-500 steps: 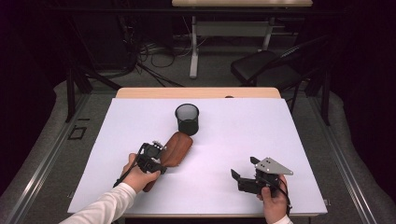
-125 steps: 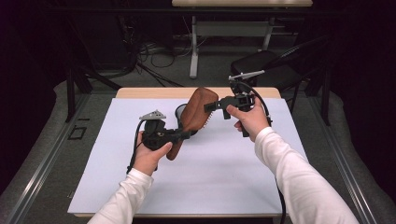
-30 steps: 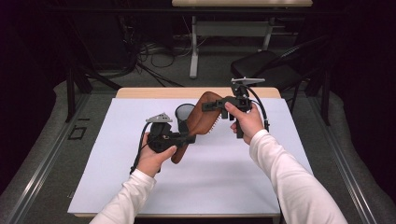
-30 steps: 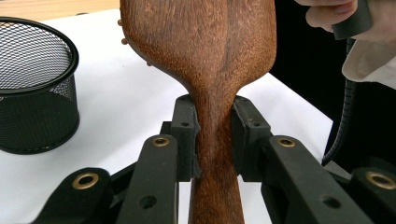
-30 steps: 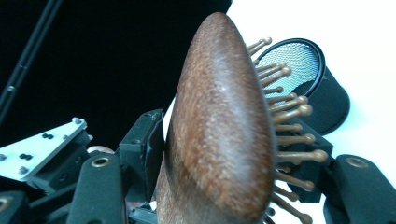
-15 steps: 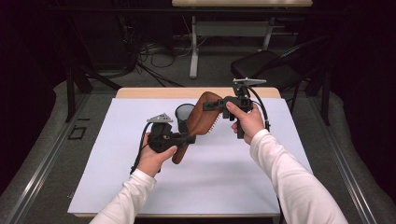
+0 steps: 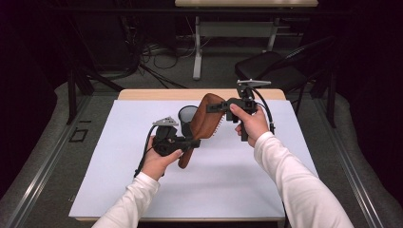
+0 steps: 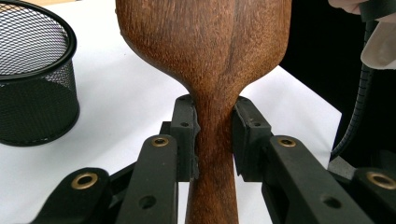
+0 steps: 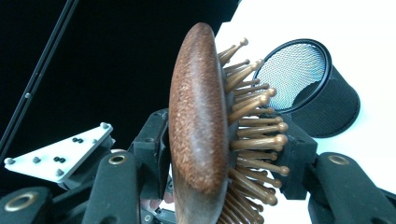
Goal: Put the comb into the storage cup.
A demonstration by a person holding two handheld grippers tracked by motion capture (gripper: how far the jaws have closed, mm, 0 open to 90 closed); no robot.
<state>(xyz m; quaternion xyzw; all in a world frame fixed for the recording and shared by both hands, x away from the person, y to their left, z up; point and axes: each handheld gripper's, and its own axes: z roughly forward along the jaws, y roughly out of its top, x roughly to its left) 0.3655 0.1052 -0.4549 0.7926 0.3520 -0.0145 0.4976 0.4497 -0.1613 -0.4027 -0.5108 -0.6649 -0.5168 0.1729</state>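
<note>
Fingers (image 8: 187,135) of left gripper (image 7: 190,142): clamped on the narrow neck of wooden hairbrush (image 7: 202,124). Right gripper (image 7: 215,107): closed across brush head, one jaw on the back, one among bristles. Brush held aloft, tilted, over desk (image 7: 119,190) centre. Black mesh cup (image 7: 187,115): near far edge, just behind brush. Near half of desk bare.

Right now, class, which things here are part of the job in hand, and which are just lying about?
In the job:
- brush, held off the table
- left gripper, shut on its handle
- right gripper, shut on its head
- probably the mesh cup, close behind the brush

Lying about:
- chair
- floor cables
</note>
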